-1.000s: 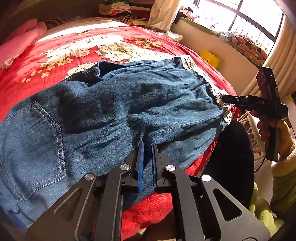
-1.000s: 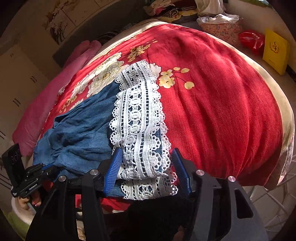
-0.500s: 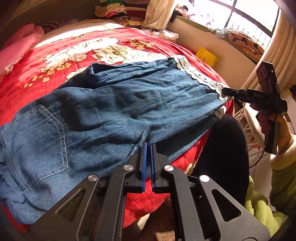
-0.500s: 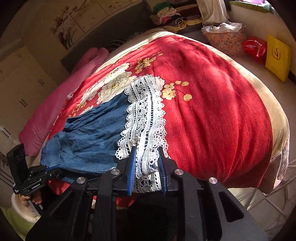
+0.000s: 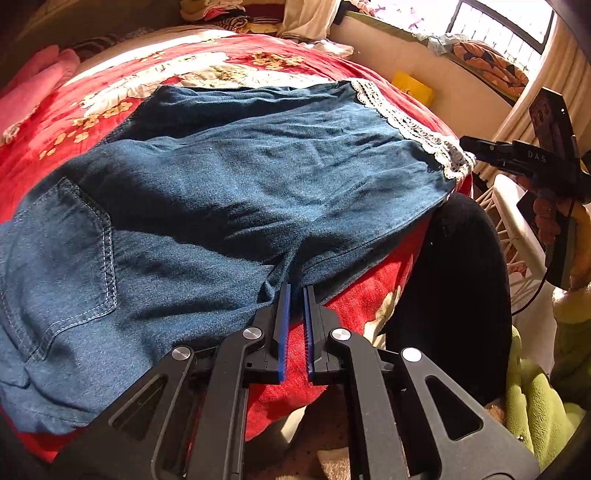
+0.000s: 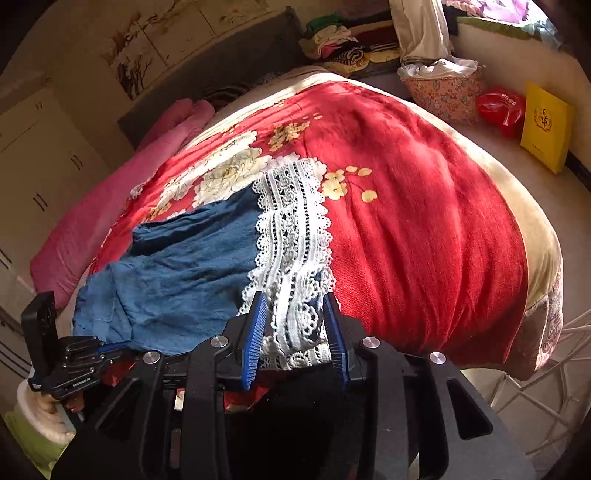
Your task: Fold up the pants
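On the red bed (image 5: pixel 44 147), the pants (image 5: pixel 229 184) are lying spread while the left tongs (image 5: pixel 296 295), nearly closed, are pinching the six o'clock edge and the right tongs (image 6: pixel 295 314) are opening around the lace hem (image 6: pixel 291 236), risking it slipping free and bunching.

- A bed (image 6: pixel 424 229) with a red floral cover filled the room.
- A barred window (image 5: pixel 495 22) admitted strong sunlight.
- A dark headboard (image 6: pixel 221 62) stood against a wall bearing painted panels (image 6: pixel 147 48).
- Pale cupboards (image 6: pixel 40 155) lined one side.
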The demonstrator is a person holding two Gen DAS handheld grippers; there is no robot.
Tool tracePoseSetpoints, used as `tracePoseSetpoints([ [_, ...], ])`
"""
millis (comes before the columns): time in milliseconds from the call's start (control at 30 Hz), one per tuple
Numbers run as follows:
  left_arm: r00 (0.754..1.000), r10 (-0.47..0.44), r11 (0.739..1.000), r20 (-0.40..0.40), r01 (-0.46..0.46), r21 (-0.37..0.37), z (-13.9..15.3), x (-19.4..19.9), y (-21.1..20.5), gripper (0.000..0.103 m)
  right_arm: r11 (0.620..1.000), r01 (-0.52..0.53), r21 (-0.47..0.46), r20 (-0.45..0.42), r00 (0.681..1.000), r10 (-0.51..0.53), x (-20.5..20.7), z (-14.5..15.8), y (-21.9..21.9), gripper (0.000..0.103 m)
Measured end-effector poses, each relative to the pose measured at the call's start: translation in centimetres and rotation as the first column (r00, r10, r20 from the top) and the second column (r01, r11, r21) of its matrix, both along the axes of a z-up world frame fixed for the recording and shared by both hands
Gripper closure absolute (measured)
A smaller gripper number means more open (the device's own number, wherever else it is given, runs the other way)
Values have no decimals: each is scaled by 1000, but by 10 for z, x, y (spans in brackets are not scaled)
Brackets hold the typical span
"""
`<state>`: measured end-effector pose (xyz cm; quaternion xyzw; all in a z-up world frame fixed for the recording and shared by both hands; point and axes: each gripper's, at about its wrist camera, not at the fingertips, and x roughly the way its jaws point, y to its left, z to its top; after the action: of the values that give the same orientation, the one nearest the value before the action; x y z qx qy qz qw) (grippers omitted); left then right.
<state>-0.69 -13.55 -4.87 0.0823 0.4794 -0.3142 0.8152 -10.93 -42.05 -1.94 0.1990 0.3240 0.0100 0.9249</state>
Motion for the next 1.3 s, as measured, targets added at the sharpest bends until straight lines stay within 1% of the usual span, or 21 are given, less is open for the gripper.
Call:
tracePoseSetpoints([
  [67,1000,-5,1000,0,5,4,0,-1,-1,95,1000,-22,-12,26,999,22,3,5,7,65],
  [100,1000,-8,1000,-1,8,4,0,-1,-1,92,998,-60,9,27,998,60,7,4,10,64],
  [133,1000,-12,1000,-4,12,2,-1,-1,-2,88,996,-90,25,7,996,90,14,-1,11,64],
  [200,1000,-22,1000,-8,22,5,-2,-2,-4,83,991,-133,34,-82,987,136,29,-20,18,64],
  [233,1000,-28,1000,-7,28,6,-1,-3,-5,80,991,-134,18,-143,980,135,38,-32,22,64],
  [267,999,-35,999,-8,35,3,-1,-5,-5,78,990,-143,5,-179,974,142,43,-43,25,63],
  [333,999,-39,999,-5,39,0,3,-6,-5,71,986,-159,-49,-165,975,149,44,-46,32,63],
  [367,999,-39,999,1,39,-11,8,-7,-4,69,986,-160,-55,-167,975,149,44,-45,33,63],
  [433,999,-21,999,26,22,-37,21,-7,1,55,985,-171,-20,-154,974,166,41,-40,31,56],
  [500,999,5,997,47,-2,-71,35,-2,8,51,986,-166,-2,-118,979,165,35,-30,28,54],
  [567,997,31,995,76,-24,-93,50,6,14,45,989,-148,4,-56,987,148,27,-16,21,54],
  [633,992,61,995,109,-52,-86,60,18,18,37,991,-129,26,-25,991,130,24,-6,11,52],
  [700,987,86,995,135,-77,-69,67,33,19,36,992,-121,35,-9,993,122,29,1,3,47],
  [800,981,121,992,152,-113,-63,71,60,21,29,995,-95,19,-3,995,95,45,9,-9,41],
  [900,976,149,989,157,-145,-38,67,90,22,28,995,-94,43,-2,996,94,72,14,-25,36],
  [1033,977,165,986,134,-166,-1,53,127,20,27,988,-115,101,-36,992,119,117,8,-44,34],
  [1100,982,150,988,115,-154,24,44,142,16,27,985,-127,120,-60,989,135,141,1,-48,34],
  [1167,989,122,991,79,-125,37,33,153,12,27,984,-147,102,-91,984,156,160,-8,-46,34],
  [1233,993,105,993,54,-107,42,23,162,8,27,974,-184,129,-108,974,198,172,-18,-40,35],
  [1267,995,94,995,40,-96,41,19,165,5,27,969,-206,138,-107,969,221,176,-22,-34,41],
  [1300,996,88,995,32,-89,41,15,168,3,29,968,-214,130,-112,967,229,178,-24,-28,51],
])
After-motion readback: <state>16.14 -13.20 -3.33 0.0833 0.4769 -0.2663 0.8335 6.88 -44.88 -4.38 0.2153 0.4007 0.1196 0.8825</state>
